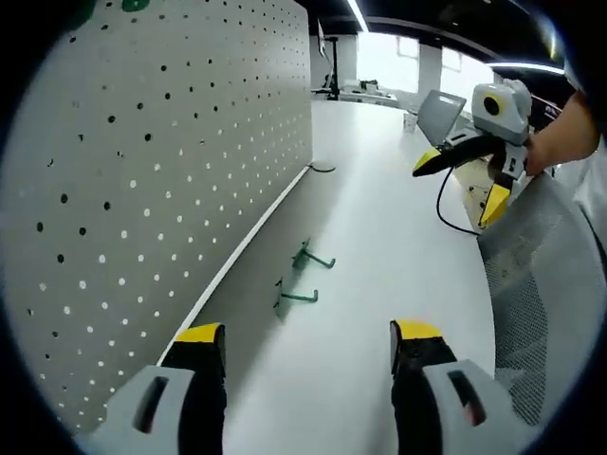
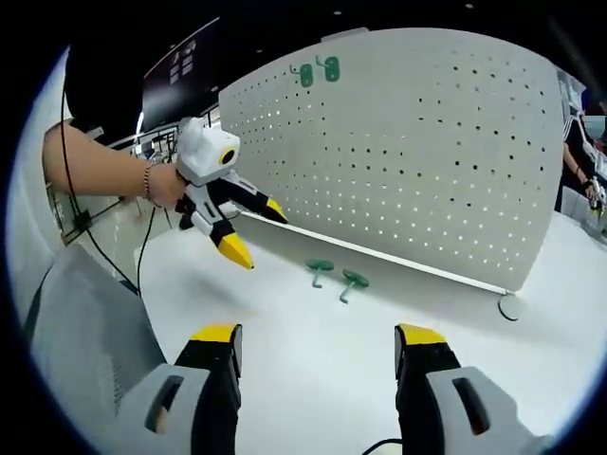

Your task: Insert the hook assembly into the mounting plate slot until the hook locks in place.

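In the left gripper view, the left gripper [image 1: 309, 343] stands nearest, its yellow-tipped jaws set wide apart with nothing between them, above the bare white table [image 1: 398, 246]. Beyond the jaws, two green hooks [image 1: 305, 276] lie loose on the table, near each other and close to the foot of the upright white pegboard [image 1: 161, 161], not inserted in it. Farther off at the right, the right gripper [image 1: 462, 185] is held in a person's hand [image 1: 555, 147], jaws spread and empty, above the table; a grey mesh chair back [image 1: 545, 275] stands beside it. In the right gripper view, the right gripper [image 2: 318, 349] likewise shows wide, empty jaws over the table [image 2: 313, 379]. The two green hooks [image 2: 337, 276] lie ahead, just before the base of the pegboard [image 2: 427, 142]. To the left, the left gripper [image 2: 256, 232] is gripped by a hand [image 2: 166, 185], jaws parted, holding nothing. High on the pegboard, two further green hooks [image 2: 317, 71] hang mounted side by side.
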